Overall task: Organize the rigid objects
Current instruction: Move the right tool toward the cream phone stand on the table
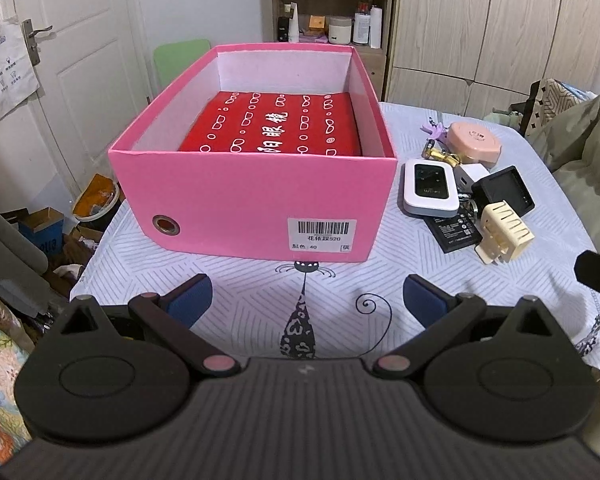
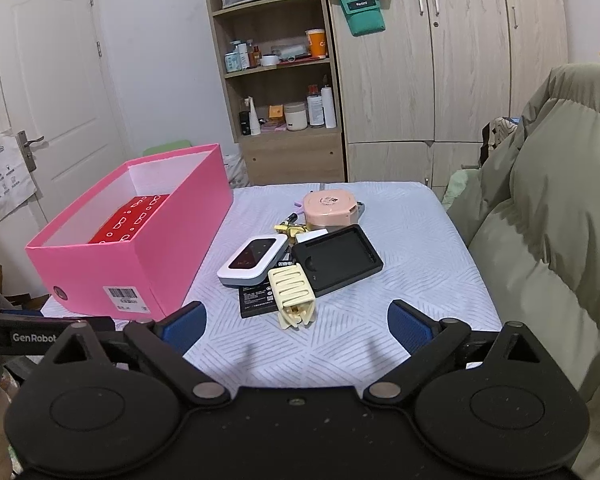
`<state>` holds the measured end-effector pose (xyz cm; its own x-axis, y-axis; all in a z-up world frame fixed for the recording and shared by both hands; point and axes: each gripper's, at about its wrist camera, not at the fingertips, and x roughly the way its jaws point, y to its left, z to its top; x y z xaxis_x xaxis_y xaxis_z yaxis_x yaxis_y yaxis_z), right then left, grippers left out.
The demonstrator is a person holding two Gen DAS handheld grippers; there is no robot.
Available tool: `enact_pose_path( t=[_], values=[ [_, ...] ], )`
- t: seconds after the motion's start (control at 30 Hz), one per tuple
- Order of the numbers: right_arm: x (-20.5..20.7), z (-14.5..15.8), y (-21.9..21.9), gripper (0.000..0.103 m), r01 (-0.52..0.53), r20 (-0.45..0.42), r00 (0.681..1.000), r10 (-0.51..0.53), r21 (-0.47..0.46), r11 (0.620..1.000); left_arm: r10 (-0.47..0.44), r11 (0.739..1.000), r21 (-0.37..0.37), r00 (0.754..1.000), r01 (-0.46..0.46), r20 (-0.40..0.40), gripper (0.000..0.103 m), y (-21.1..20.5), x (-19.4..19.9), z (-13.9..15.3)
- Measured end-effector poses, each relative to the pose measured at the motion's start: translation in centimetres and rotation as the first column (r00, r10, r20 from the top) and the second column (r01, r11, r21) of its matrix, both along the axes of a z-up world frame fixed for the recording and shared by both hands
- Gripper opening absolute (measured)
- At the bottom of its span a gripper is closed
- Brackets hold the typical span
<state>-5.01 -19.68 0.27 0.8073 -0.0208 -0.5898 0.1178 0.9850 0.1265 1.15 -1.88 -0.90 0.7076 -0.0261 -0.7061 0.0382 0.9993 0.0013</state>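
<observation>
An open pink box point(image 1: 256, 200) point(image 2: 140, 264) stands on the table with a red patterned package point(image 1: 272, 126) point(image 2: 126, 220) lying inside. To its right lies a pile: a white pocket router point(image 1: 430, 194) point(image 2: 252, 262), a cream hair claw point(image 1: 504, 234) point(image 2: 292, 292), a black tray-like case point(image 1: 504, 192) point(image 2: 338, 258), a flat black battery point(image 1: 454, 232) point(image 2: 254, 304), a round pink case point(image 1: 474, 140) point(image 2: 330, 206) and small gold pieces point(image 1: 440, 156). My left gripper point(image 1: 306, 300) is open, just short of the box's front. My right gripper point(image 2: 296, 326) is open, nearest the hair claw, and holds nothing.
The table wears a pale striped cloth point(image 1: 400, 280) point(image 2: 400, 248) with a cat drawing. A green padded coat point(image 2: 548, 208) crowds the right edge. A wooden shelf unit point(image 2: 276, 80), wardrobe point(image 2: 440, 72) and white door point(image 1: 76, 60) stand behind. Cardboard clutter point(image 1: 48, 228) covers the floor at left.
</observation>
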Motion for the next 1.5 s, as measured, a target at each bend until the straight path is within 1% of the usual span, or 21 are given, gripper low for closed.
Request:
enact_pose_path(
  t=[0.23, 0.43, 0.83, 1.2, 1.5],
  values=[
    [-0.3, 0.0, -0.4, 0.101, 0.013, 0.017, 1.000, -0.013, -0.002, 1.000, 0.009, 1.000, -0.011, 1.000, -0.009, 0.008, 0.103, -0.3, -0.2, 0.1],
    [-0.5, -0.3, -1.1, 0.102, 0.012, 0.005, 1.000, -0.012, -0.008, 1.000, 0.021, 0.999, -0.032, 1.000, -0.021, 0.005, 0.103, -0.7, -0.2, -0.1],
    [-1.2, -0.4, -2.5, 0.102, 0.027, 0.014, 1.000, -0.027, 0.002, 1.000, 0.007, 1.000, -0.010, 1.000, -0.007, 0.012, 0.103, -2.2, -0.6, 0.2],
    [-1.2, -0.7, -2.8, 0.102, -0.004, 0.028, 1.000, 0.004, 0.013, 1.000, 0.009, 1.000, 0.008, 1.000, -0.009, 0.007, 0.103, -3.0, -0.6, 0.2],
    [-0.9, -1.3, -2.3, 0.102, -0.040, 0.048, 0.998, 0.042, -0.046, 0.998, -0.014, 1.000, 0.008, 1.000, 0.014, 0.007, 0.103, -3.3, -0.6, 0.2]
  ],
)
